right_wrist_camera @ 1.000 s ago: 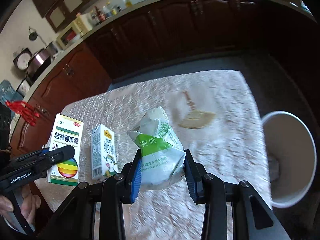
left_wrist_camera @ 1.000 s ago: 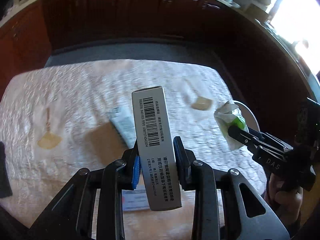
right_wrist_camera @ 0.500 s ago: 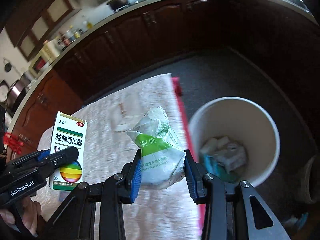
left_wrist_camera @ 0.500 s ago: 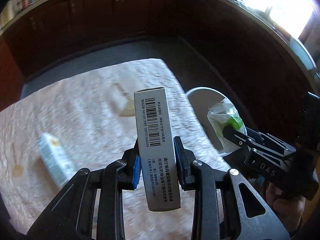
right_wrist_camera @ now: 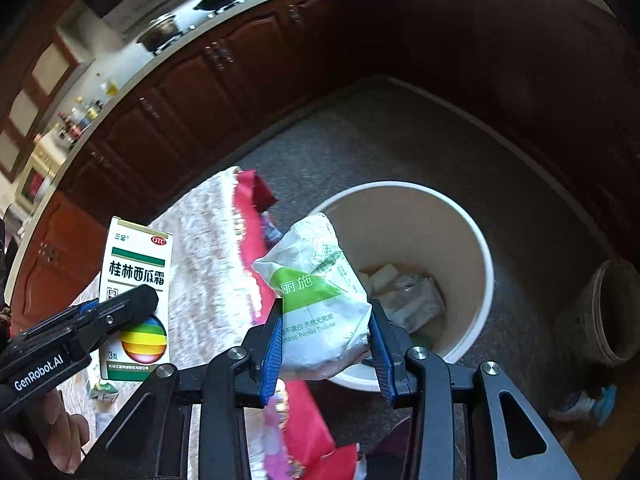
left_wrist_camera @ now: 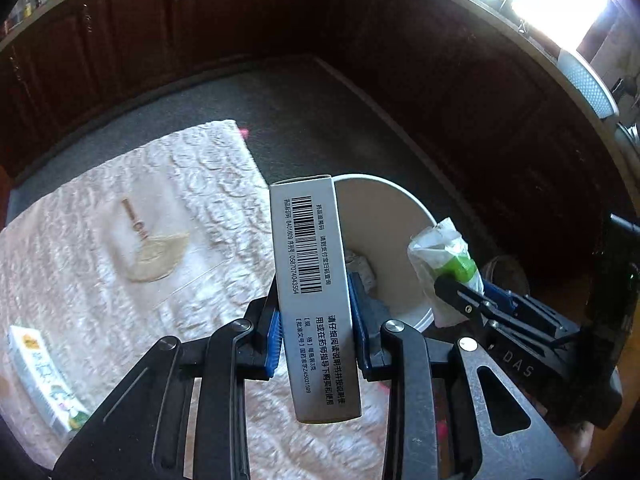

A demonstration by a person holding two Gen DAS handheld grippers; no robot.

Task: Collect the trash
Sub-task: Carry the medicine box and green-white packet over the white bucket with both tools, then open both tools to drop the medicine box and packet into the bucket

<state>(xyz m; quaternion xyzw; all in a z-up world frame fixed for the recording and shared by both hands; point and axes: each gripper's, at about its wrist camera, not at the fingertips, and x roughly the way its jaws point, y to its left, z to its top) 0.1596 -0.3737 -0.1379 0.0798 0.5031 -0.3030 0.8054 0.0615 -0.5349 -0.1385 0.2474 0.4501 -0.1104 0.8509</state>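
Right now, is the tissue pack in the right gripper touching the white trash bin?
Apart. The right wrist view shows the tissue pack clamped between the right gripper pads, held in the air above the near rim of the white bin.

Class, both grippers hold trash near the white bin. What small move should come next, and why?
Probably carry the right gripper a little farther forward over the white bin, then open it. It is shut on the tissue packet, which hangs at the near rim, not clearly inside. The left gripper, clamping the medicine box, can follow.
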